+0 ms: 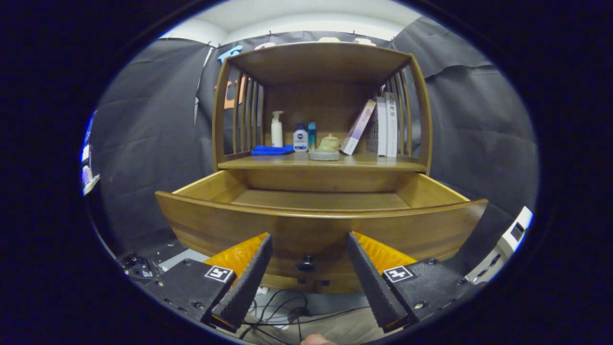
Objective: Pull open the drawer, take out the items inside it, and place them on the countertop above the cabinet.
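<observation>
Smooth satin wood drawer (316, 230); ribbed matt fingers (249, 278)

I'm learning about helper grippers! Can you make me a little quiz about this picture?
1. True or false: the drawer is pulled open.
2. What sits between the gripper fingers? A) knob B) teapot C) books
3. What blue thing lies on the countertop beside the pump bottle?

Key: 1 true. 2 A; the fingers are spread apart, not touching it. 3 A folded cloth.

Wooden cabinet (321, 62) with countertop (287, 163) above the pulled-out drawer (316, 225).
On the countertop: blue cloth (271, 150), pump bottle (277, 129), two small bottles (300, 138), teapot (329, 142) and leaning books (378, 125).
</observation>
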Motion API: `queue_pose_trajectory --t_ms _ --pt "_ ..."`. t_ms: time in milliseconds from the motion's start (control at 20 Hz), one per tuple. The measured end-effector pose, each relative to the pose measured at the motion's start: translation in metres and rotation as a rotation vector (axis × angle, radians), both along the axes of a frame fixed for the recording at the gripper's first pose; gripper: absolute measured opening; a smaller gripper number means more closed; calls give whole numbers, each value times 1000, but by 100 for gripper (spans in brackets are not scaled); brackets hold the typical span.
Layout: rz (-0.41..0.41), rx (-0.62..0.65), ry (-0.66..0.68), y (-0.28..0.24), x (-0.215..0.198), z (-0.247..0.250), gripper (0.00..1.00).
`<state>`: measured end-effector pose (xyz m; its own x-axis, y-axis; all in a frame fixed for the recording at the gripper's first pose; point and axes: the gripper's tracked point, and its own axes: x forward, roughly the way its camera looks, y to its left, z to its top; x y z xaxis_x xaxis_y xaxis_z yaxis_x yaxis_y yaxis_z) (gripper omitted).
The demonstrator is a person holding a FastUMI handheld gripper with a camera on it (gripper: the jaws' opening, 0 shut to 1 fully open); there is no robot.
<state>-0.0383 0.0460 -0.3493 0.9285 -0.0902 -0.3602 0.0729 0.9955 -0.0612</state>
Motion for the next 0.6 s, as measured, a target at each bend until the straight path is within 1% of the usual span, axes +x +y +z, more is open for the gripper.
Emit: queue_pose_trajectory --t_ms 250,350,600 --pt "-53 -87 -16 -4 4 -1 99" --pt "-70 -88 -19 -6 10 -1 99" --pt "-71 -66 -22 -4 20 1 100"
